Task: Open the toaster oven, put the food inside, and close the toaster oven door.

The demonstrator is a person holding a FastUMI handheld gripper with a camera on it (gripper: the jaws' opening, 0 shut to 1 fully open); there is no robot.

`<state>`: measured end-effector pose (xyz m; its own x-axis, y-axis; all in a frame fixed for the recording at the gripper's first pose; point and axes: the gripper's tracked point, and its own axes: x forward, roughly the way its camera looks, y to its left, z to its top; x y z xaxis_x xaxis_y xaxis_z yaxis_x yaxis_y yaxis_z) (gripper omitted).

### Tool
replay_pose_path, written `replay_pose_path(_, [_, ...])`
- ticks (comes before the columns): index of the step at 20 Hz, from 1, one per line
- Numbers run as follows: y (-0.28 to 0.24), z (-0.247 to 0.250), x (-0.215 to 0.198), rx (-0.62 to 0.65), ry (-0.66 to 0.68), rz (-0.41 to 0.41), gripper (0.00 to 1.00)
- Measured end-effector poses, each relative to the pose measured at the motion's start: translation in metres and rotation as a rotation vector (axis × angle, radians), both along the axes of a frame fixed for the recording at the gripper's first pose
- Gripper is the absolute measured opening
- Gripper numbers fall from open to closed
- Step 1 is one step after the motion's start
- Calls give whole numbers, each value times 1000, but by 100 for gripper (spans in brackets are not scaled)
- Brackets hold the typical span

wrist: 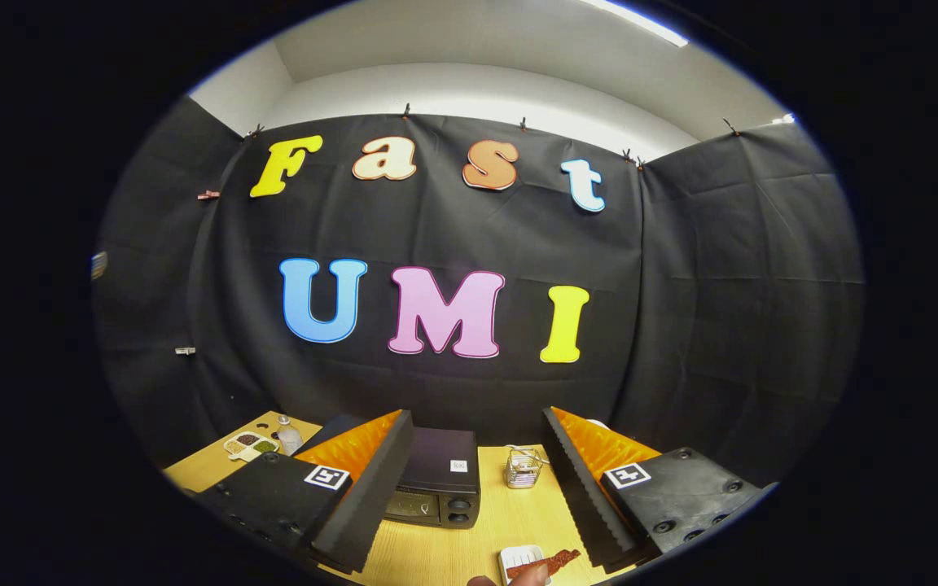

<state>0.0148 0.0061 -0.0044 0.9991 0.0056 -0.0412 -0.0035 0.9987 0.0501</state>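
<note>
Both fingers [363, 488] of the gripper [481, 488] stand spread wide apart with nothing between their pads, held above the wooden table [510, 513] and looking down along it toward the black cloth wall.

At the table's far left corner lies a small white divided dish [249, 444] with dark, pale and green fillings in its compartments, and just beside it to the right stands a small clear bottle [289, 435].

Next comes the toaster oven [436, 480], a compact black box sitting toward the back edge of the table, partly hidden behind the left finger. Its door is shut; a dark glass window shows on the front with two round knobs stacked at its right side, and a small white square tag sits on its flat top.

Right of the oven, apart from it and between the two fingers, stands a little wire basket [523, 469].

At the table's near edge, just inside the right finger, lies a white plate [515, 558] carrying a flat reddish-brown piece of food [546, 563]. A person's fingertip [528, 576] touches the food's near end.
</note>
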Motion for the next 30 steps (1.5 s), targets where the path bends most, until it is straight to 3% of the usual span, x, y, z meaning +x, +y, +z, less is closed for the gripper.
replay_pose_path(6, [13,-12,22,29,30,12,97])
replay_pose_path(12, [66,-11,41,23,-6,60,97])
replay_pose_path(21, [181,-64,81,23,-5,155,97])
replay_pose_path(30, [224,-142,114,34,81,171,98])
